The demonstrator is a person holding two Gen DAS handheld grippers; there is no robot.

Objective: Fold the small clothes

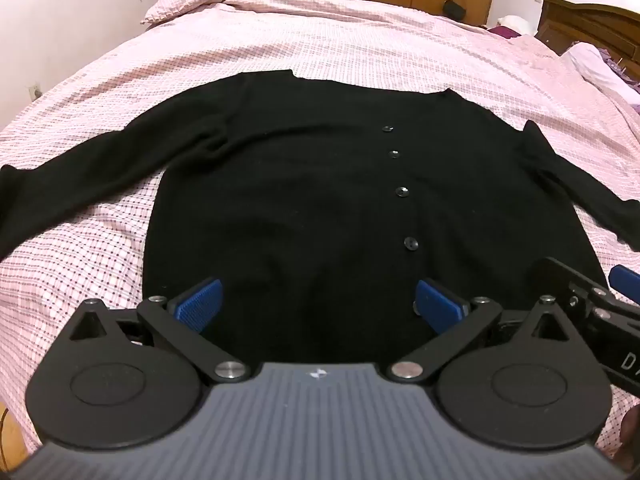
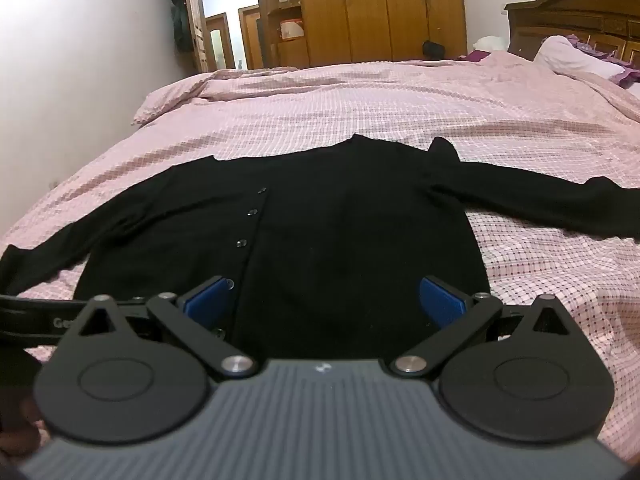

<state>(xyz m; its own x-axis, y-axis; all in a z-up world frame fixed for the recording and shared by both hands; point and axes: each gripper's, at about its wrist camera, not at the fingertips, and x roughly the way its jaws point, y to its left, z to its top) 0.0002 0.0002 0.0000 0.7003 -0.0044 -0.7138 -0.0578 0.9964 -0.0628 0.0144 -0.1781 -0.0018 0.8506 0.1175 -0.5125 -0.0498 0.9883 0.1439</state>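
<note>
Black cardigan (image 1: 288, 200), long-sleeved, buttoned front, laid flat and face up on a bed; it fills the centre of both wrist views, hem toward the lower edge of the frame and neckline toward the top. Row of dark buttons (image 1: 401, 191) runs up the front, right of centre in the left wrist view and left of centre in the right wrist view. Sleeves spread outward: one reaches the left edge of the left wrist view, the other runs to the right edge of the right wrist view. Bed cover (image 1: 360, 32), pink with a fine check, lies under the garment and spreads over the upper half of each frame, rumpled at the upper left. Left gripper (image 1: 318, 304), lower centre of its own view, blue pads (image 1: 200, 304) spread wide apart over the hem area, nothing pinched between them. Right gripper (image 2: 326, 304), lower centre of its own view, likewise spread wide with nothing between the pads; part of it also shows at the lower right of the left wrist view. Wooden wardrobe (image 2: 380, 8) across the top centre of the right wrist view; dark wooden headboard (image 2: 580, 20) at upper right; white pillow (image 2: 568, 56) just below it
</note>
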